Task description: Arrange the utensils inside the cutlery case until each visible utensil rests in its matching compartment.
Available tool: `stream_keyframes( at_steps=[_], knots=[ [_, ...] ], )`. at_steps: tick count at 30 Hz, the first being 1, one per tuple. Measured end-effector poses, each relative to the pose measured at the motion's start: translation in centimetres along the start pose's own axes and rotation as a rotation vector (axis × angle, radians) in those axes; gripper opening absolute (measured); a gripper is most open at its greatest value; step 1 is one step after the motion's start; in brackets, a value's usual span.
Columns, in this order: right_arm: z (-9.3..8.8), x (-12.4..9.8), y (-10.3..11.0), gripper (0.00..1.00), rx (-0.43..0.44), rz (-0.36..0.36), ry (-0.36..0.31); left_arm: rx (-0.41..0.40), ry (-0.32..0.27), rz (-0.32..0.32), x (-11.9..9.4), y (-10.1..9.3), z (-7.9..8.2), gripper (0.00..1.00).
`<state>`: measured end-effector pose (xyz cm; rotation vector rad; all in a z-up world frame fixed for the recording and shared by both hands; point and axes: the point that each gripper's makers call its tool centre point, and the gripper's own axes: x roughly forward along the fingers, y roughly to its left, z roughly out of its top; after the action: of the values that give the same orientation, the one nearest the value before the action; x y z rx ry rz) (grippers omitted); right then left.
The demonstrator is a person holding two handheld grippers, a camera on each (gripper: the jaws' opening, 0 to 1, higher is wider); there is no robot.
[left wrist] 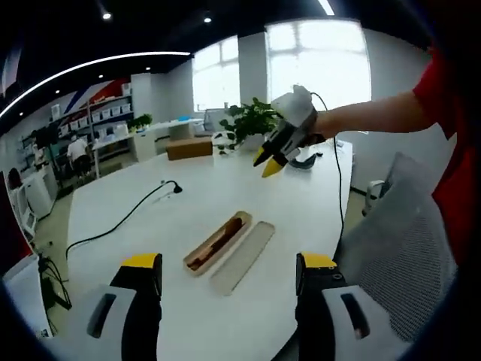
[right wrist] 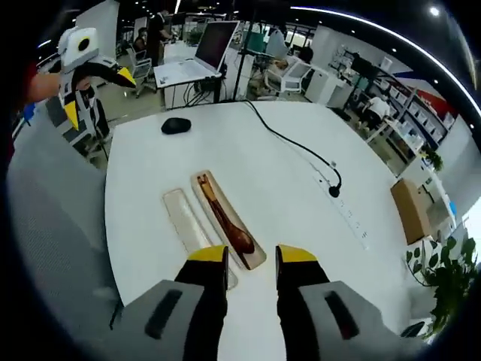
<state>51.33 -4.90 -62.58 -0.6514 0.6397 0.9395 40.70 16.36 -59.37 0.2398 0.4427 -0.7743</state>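
A large white surface (left wrist: 225, 188) is seen in both views. On it, near the centre, a long wooden cutlery case (left wrist: 216, 242) lies open, with its flat lid (left wrist: 243, 257) set just beside it, parallel and touching or nearly so. In the right gripper view the case (right wrist: 229, 219) runs from 11 to 5 o'clock, the lid (right wrist: 188, 223) on its 9 o'clock side. A dark brown wooden utensil (right wrist: 225, 218) rests lengthwise inside the case, its broad end toward the camera; whether it is a spoon cannot be told for certain. A black cable (right wrist: 293, 139) crosses the surface to a small black end piece, and a black mouse (right wrist: 176, 125) lies near the far edge.

The left claw (left wrist: 229, 274) is recorded wide open, nothing between the jaws, raised above the surface short of the case. The right claw (right wrist: 252, 259) is noted narrowly open, empty, its yellow tips over the near end of the case and lid; contact cannot be told.
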Motion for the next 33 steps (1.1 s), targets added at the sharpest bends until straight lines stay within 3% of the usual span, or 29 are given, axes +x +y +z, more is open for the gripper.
stream_keyframes(
  at_steps=[2,9,12,13,14,15,17,20,21,22,24,26,33],
  knots=[
    [0.2,-0.4,0.2,0.24,0.004,-0.002,-0.017,0.007,-0.015,-0.003,0.2,0.1,0.3,0.74],
    [0.0,-1.2,-0.1,0.28,0.06,-0.02,-0.06,0.013,0.026,-0.017,1.6,0.8,-0.4,0.74],
    [-0.5,-0.4,0.0,0.32,0.138,0.026,-0.14,-0.022,0.14,0.059,1.9,1.9,-2.5,0.71],
    [-1.7,0.0,-0.3,0.35,0.195,0.022,-0.098,-0.105,0.13,0.031,2.1,1.3,-2.3,0.73],
    [-2.3,0.2,-0.3,0.38,0.196,0.029,-0.066,-0.146,0.088,0.003,2.4,0.8,-1.7,0.76],
    [-2.2,0.2,-0.3,0.4,0.156,0.027,-0.069,-0.19,0.001,-0.039,2.7,0.1,-0.4,0.78],
    [-1.5,0.1,-0.4,0.46,0.103,0.007,-0.125,-0.18,-0.008,-0.02,2.8,0.4,-0.4,0.79],
    [-2.0,0.8,-0.1,0.51,0.126,0.016,-0.121,-0.17,-0.008,-0.022,4.5,0.7,-1.9,0.71],
    [-2.5,1.3,0.0,0.5,0.128,0.013,-0.119,-0.219,-0.019,-0.022,5.4,0.8,-2.6,0.69],
    [-2.9,1.7,0.1,0.48,0.13,0.004,-0.119,-0.196,-0.008,-0.022,6.1,0.9,-3.3,0.68],
    [-4.3,2.7,0.6,0.46,0.137,-0.007,-0.091,-0.142,0.061,0.014,7.4,1.6,-5.7,0.7],
    [-5.7,3.7,1.3,0.46,0.151,-0.011,-0.067,-0.163,0.107,0.027,8.2,1.9,-7.4,0.7],
    [-8.0,5.2,2.7,0.48,0.18,0.019,-0.045,-0.141,0.124,0.01,9.9,1.9,-9.0,0.69]
  ],
)
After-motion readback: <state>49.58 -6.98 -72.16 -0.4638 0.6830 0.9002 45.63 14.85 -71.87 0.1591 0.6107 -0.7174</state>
